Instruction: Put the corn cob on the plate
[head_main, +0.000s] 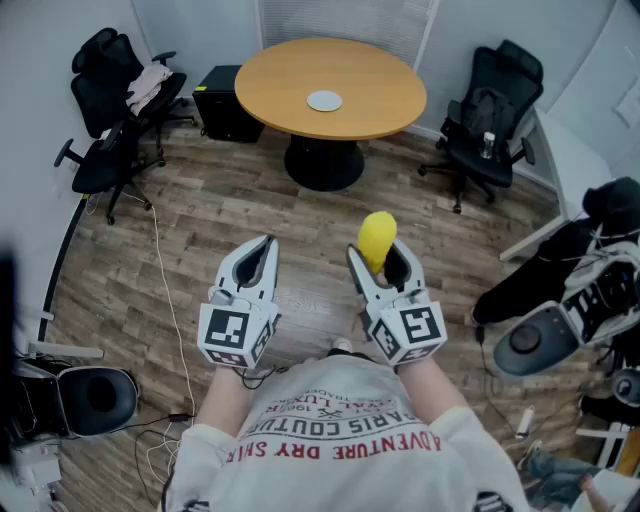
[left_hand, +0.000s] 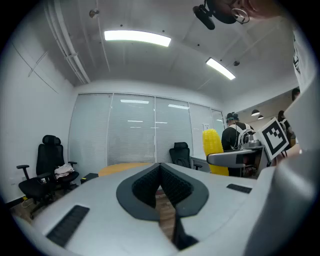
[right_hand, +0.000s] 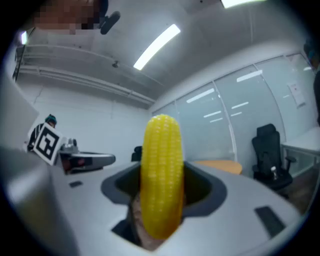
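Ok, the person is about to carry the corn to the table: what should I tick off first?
1. Corn cob clamped between the right gripper's jaws: ok.
2. Cob standing upright, its tip well past the jaws: ok.
3. Left gripper empty, jaws together: ok.
4. Plate lying bare on the round table: ok.
5. Cob above the plate: not ok, the table is across the floor ahead.
6. Grip firm enough for the walk: cannot tell.

Right tongs (head_main: 379, 256) hide the lower half of the corn cob (head_main: 377, 232).
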